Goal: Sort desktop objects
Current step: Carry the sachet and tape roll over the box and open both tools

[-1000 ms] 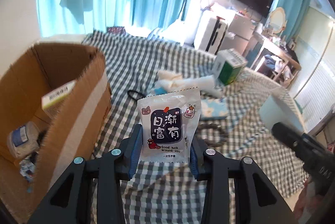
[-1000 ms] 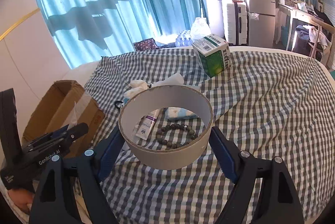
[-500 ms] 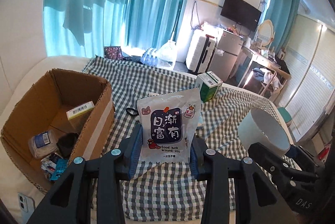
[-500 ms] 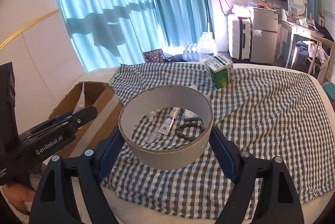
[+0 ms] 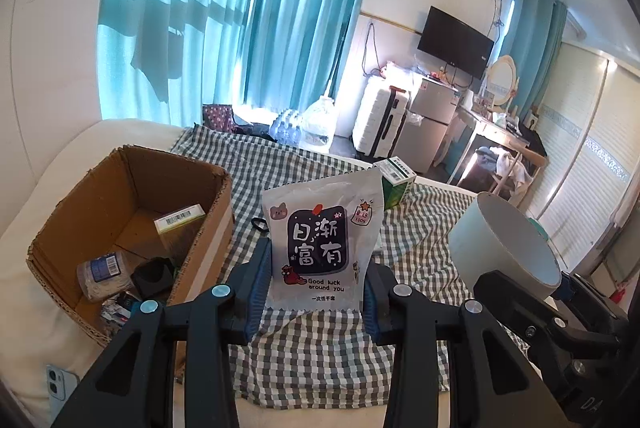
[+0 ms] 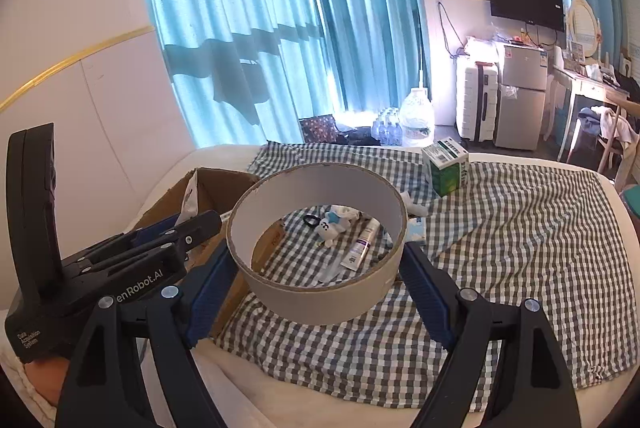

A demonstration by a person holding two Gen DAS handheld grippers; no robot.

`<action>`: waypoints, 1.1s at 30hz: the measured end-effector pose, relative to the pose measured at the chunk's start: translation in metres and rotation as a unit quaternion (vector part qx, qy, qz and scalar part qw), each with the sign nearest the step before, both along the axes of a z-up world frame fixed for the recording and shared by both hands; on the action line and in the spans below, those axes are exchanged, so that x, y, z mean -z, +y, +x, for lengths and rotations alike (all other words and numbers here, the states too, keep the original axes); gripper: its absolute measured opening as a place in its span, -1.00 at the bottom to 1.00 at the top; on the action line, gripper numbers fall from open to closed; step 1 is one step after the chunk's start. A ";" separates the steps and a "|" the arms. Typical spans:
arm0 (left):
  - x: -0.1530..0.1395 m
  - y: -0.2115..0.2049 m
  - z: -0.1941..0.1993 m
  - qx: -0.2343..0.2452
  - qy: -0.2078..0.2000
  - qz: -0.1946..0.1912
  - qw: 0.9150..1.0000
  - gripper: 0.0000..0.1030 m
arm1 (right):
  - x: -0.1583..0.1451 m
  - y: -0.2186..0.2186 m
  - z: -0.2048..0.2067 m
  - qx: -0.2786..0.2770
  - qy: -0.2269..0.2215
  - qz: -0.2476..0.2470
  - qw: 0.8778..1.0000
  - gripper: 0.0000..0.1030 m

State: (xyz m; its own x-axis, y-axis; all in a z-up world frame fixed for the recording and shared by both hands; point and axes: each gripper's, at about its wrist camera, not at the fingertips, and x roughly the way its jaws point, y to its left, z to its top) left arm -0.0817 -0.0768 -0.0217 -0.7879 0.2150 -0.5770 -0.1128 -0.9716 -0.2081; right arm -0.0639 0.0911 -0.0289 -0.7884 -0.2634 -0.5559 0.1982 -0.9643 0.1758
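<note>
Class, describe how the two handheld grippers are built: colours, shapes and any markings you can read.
Both the left gripper and the right gripper have black angular plastic frames, blue finger pads and round silver bolt heads. The left gripper's body carries white "enRobot.AI" lettering and a small "Data Acquisition System" label.

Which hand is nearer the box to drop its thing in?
Left. Its hand-held gripper, holding the packet, sits right beside the box; the right one, holding the ring, is farther.

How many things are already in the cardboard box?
4 at least: a barcoded white carton at the back, a labelled roll, a black object and small clutter in front; more may be hidden.
</note>
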 end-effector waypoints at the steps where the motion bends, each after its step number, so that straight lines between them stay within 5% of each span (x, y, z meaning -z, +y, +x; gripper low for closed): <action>1: -0.001 -0.005 0.002 -0.004 0.003 0.001 1.000 -0.24 | -0.001 -0.005 -0.001 -0.004 0.000 0.002 1.000 0.59; 17: -0.002 -0.151 -0.010 -0.138 0.002 0.005 0.990 -0.23 | -0.010 -0.119 -0.039 -0.111 -0.001 0.021 0.994 0.59; 23: 0.029 -0.204 -0.016 -0.182 -0.030 0.022 0.983 -0.23 | 0.007 -0.166 -0.058 -0.148 -0.017 0.027 0.989 0.59; 33: 0.081 -0.225 -0.044 -0.172 -0.088 0.013 0.981 -0.21 | 0.054 -0.214 -0.117 -0.167 -0.074 0.020 0.983 0.59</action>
State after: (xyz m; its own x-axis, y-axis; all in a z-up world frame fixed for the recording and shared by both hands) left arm -0.1262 -0.3016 -0.1031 -0.7051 -0.0299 -0.7085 0.2608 -0.9400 -0.2199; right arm -0.1807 -0.1233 -0.0827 -0.5712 -0.4702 -0.6728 0.4803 -0.8561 0.1906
